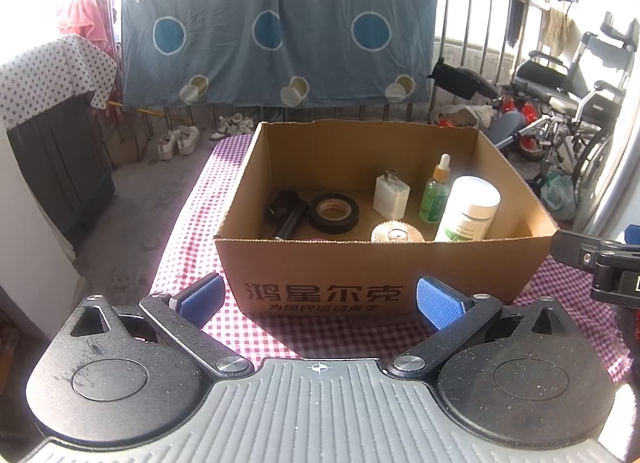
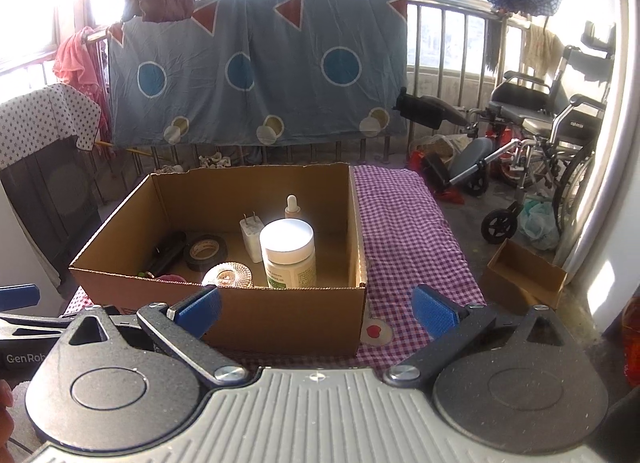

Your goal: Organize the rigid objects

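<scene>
Six rigid items sit inside the cardboard box point(image 1: 320, 263) on the checked cloth point(image 1: 192, 199): black torch point(image 1: 286, 211), tape roll point(image 1: 333, 212), white charger point(image 1: 391, 195), dropper bottle point(image 1: 436, 191), white jar point(image 1: 470, 207) and a ribbed glass piece point(image 1: 397, 234), all standing or lying loose with gaps between them. Your left gripper point(image 1: 320, 301) and right gripper point(image 2: 316, 307) both hang short of the box's near wall, jaws spread wide and empty, so this looks like the end of the packing step or a pause between picks. Nothing loose shows on the cloth, so next you probably need to find any remaining item off-camera, or reach over the wall to straighten what's inside.
</scene>
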Available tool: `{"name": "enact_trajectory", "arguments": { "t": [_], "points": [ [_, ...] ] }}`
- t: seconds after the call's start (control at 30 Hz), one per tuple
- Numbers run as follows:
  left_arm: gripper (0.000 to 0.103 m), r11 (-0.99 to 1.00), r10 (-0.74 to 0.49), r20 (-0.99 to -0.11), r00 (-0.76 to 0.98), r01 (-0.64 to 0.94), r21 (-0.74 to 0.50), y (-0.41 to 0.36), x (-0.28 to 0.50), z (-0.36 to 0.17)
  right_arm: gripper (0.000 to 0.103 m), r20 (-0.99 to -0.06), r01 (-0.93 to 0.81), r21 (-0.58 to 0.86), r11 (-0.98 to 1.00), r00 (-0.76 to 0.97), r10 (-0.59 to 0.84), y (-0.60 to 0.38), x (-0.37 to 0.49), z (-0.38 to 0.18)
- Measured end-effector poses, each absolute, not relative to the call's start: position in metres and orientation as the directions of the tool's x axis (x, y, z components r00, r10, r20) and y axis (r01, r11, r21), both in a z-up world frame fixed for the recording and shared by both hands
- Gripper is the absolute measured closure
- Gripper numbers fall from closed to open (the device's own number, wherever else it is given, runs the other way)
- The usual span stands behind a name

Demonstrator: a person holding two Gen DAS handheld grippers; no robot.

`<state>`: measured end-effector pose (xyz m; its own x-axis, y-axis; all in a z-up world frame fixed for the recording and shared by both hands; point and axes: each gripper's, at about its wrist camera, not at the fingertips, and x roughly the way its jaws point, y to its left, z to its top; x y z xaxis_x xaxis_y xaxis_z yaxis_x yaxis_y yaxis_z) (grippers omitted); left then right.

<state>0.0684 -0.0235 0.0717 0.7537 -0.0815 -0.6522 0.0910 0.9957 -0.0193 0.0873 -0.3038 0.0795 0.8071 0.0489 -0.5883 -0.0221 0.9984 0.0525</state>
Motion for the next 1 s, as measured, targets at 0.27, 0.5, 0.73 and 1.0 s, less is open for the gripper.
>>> {"name": "enact_trajectory", "arguments": {
  "t": [0.27,0.5,0.73,1.0],
  "points": [
    [0.000,0.999,-0.036,-0.670,0.742,0.044,-0.005,-0.022,0.075,0.073,0.000,-0.628,-0.025,0.083,0.996,0.775,0.072,-0.301,0.092,0.072],
    [0.000,0.998,-0.022,-0.683,0.730,0.053,0.025,-0.027,0.083,0.075,0.000,-0.649,-0.031,0.082,0.996,0.757,0.077,-0.290,0.104,0.070],
    [0.001,0.998,-0.021,-0.694,0.720,0.055,0.026,-0.024,0.093,0.076,0.000,-0.673,-0.029,0.071,0.997,0.737,0.069,-0.285,0.115,0.067],
    [0.001,0.998,-0.019,-0.701,0.713,0.057,0.030,-0.024,0.099,0.074,0.000,-0.684,-0.019,0.059,0.998,0.727,0.055,-0.281,0.118,0.066]
  ]
}}
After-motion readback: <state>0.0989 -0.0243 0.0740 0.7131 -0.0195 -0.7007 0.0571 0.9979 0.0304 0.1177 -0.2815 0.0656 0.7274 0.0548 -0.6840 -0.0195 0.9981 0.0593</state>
